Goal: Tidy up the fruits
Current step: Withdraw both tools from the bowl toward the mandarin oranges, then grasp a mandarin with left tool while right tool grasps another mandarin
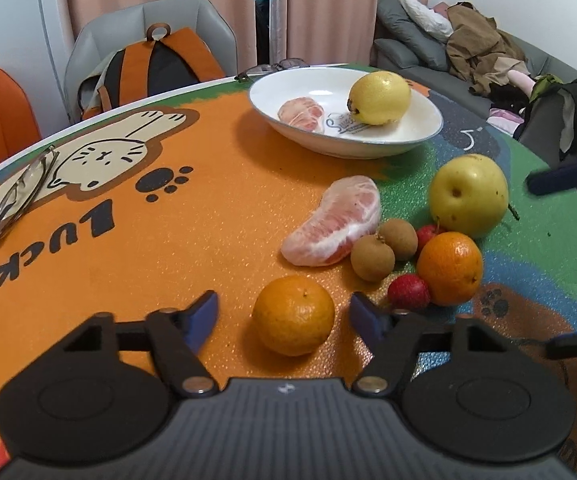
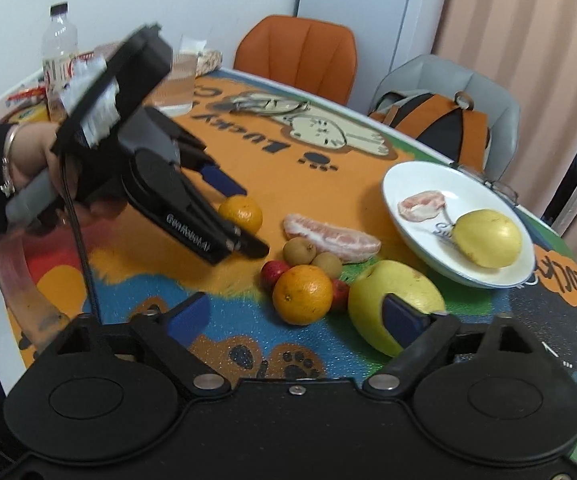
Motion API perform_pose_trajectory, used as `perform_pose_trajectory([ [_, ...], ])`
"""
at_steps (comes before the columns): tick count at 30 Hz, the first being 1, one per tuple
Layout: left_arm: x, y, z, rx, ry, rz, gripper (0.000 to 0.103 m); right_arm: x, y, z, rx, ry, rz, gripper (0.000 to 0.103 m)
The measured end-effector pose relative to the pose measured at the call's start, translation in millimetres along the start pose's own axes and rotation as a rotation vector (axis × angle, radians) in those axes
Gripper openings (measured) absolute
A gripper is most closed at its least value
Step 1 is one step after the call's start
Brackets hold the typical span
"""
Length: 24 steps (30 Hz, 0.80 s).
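The left gripper (image 1: 283,312), fingers spread, straddles an orange (image 1: 293,315) at lower centre. It looks firm, round, liable to roll: pinch across its middle. The right gripper (image 2: 296,314) is released too.

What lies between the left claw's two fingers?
A whole orange sits on the mat between the open left claw, untouched, in the left wrist view.

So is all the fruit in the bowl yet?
Not yet. The bowl holds one pear and one pomelo piece. The left claw is open around an orange. Another pear, orange and the small fruits wait on the table.
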<state>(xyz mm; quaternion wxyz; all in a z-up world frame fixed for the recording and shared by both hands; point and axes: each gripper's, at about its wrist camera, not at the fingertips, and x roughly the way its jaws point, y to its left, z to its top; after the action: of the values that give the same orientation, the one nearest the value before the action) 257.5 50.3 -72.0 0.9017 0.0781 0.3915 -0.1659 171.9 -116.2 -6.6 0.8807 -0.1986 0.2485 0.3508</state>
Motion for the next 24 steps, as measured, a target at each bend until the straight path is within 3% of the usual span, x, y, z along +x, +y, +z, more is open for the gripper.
perform_pose_trajectory([
  [3,-1.3,2.6,3.1,0.002,0.003,-0.01,0.04,8.8,-0.4,0.9,-0.001,0.015,0.017,0.079],
  [8,-1.5,3.0,5.6,0.012,0.016,-0.008,0.038,21.7,-0.1,1.1,-0.006,0.037,0.022,0.069],
  [15,-3.9,2.3,4.7,0.018,0.027,-0.007,0.038,33.3,-0.4,3.2,-0.028,0.062,0.03,0.063],
  [20,-4.5,2.5,4.6,0.017,0.032,-0.007,0.038,41.2,-0.2,6.0,-0.047,0.093,0.015,0.044],
  [24,-4.3,2.8,5.4,0.017,0.035,-0.008,0.038,46.0,-3.0,6.6,-0.045,0.11,0.003,0.04],
])
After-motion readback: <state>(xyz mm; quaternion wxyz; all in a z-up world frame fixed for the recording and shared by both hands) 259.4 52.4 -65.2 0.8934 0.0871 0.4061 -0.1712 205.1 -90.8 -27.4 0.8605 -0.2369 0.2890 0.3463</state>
